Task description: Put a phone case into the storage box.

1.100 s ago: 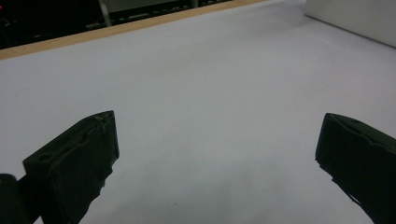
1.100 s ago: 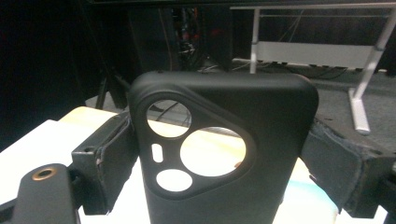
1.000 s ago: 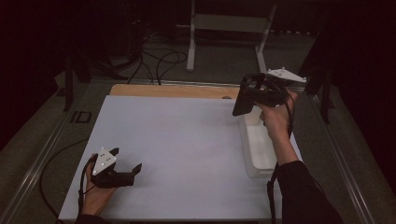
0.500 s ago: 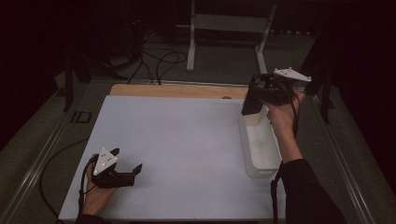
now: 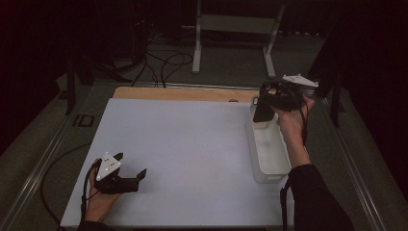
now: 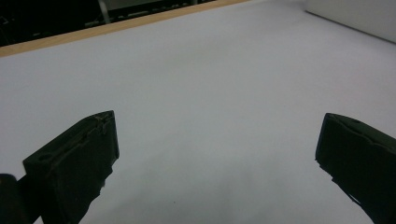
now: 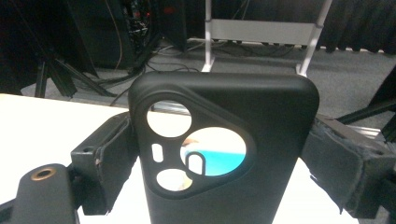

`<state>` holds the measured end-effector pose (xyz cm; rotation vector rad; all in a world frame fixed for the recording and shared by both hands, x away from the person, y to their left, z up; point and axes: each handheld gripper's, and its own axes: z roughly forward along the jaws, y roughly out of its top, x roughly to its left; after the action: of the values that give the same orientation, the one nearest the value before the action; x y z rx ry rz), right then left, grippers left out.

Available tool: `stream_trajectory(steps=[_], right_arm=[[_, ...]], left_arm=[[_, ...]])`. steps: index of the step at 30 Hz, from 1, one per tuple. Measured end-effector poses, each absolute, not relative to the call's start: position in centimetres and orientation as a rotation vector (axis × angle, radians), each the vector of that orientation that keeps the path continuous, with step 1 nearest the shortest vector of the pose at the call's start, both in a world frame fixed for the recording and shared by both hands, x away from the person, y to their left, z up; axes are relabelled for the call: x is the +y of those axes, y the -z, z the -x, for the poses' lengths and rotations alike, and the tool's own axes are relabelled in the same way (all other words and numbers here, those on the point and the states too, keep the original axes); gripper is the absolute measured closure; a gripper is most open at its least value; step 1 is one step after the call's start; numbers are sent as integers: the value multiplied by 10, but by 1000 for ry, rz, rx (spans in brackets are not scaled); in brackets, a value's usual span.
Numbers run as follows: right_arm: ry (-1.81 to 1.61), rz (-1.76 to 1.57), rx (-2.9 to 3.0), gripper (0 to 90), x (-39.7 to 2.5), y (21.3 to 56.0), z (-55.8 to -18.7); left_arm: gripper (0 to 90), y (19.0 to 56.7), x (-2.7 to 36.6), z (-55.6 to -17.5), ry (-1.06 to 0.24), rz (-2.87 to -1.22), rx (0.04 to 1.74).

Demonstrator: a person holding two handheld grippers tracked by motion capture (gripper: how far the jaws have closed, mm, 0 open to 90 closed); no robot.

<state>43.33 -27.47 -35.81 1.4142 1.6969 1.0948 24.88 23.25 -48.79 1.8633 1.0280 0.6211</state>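
At the near left corner of the desk (image 5: 192, 144), the left gripper (image 5: 129, 180) rests low on the white surface in the person's left hand (image 5: 98, 204), its grey three-cornered plate facing up. In the left gripper view its two black fingers (image 6: 74, 163) stand wide apart with nothing between them, only bare white desk ahead and the pale wall of the tray (image 6: 355, 16) at the upper right corner.

Further right, a white rectangular tray (image 5: 269, 149) lies along the right edge of the desk. Above its far end the right gripper (image 5: 269, 103) is held up in the air by the right hand (image 5: 293, 120), and its fingers are clamped on a black phone case (image 5: 263, 108), which hangs upright over the tray's far end without touching it.

In the right gripper view the phone case (image 7: 224, 154) is matte black with rounded corners, seen from its back, gripped at both side edges by the fingers (image 7: 112, 158). A raised, rounded-triangular camera island holds three round openings of differing size and two small slots. Through the openings something pale and a patch of blue show; what they belong to is hard to make out.

The case's lower end is cut off by the bottom of that view, and in the high view it is small and dark, its detail lost. The tray's contents cannot be told.
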Motion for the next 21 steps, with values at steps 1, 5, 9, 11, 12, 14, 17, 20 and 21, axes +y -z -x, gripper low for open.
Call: stream_trajectory(steps=[1, 5, 9, 11, 12, 14, 17, 20, 21], right_arm=[[-1092, -1421, 1697, 139, -275, 360, -434], [-1079, -1437, 1703, 138, -276, 367, -435], [-1061, -1453, 1714, 138, -277, 376, -438], [-1049, -1457, 1718, 137, -276, 380, -438], [-1041, -1456, 1720, 137, -275, 382, -438], [-1024, -1451, 1727, 137, -274, 386, -439], [-1003, -1467, 1737, 136, -273, 393, -442], [-987, -1488, 1741, 136, -273, 399, -445], [-984, -1493, 1745, 136, -273, 400, -446]], left_arm=[[0, 488, 233, -249, -621, -1863, 1028], [0, 488, 233, -249, -621, -1863, 1027], [0, 488, 233, -249, -622, -1863, 1027], [0, 488, 233, -249, -621, -1864, 1028], [0, 488, 233, -249, -621, -1864, 1028], [0, 488, 232, -249, -621, -1868, 1025], [0, 488, 232, -249, -621, -1868, 1024], [0, 488, 232, -249, -621, -1866, 1025], [0, 488, 233, -249, -621, -1865, 1026]])
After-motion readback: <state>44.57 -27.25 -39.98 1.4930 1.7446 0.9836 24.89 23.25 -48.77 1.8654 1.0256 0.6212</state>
